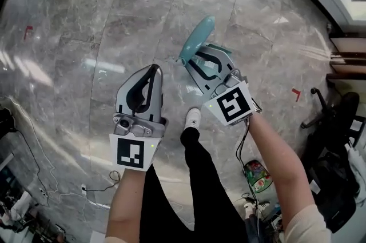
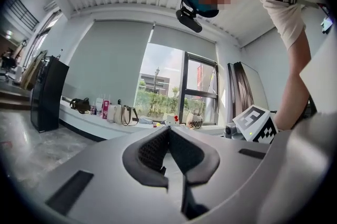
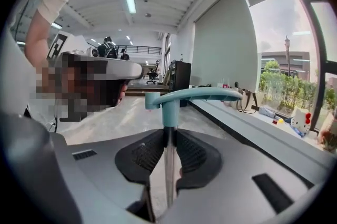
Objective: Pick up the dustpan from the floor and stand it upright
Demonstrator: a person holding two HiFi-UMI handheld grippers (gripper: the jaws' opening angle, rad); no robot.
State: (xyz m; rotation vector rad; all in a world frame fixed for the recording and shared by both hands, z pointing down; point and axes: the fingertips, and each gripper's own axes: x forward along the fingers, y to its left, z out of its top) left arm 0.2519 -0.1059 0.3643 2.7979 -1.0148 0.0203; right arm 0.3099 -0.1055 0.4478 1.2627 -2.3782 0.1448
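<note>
Dustpan (image 1: 201,36) in the right hand-held gripper (image 1: 193,63), left hand-held gripper (image 1: 151,72) just left of it, floor (image 1: 86,19) below

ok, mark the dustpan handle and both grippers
dustpan handle (image 3: 196,95): right gripper view, teal top grip.
right gripper (image 3: 168,134): right gripper view, between its fingertips, shut on the handle's pole.
left gripper (image 2: 167,132): left gripper view, between its shut fingertips.

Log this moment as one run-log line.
right hand-held gripper: shut on dustpan handle | left hand-held gripper: shut, empty
</note>
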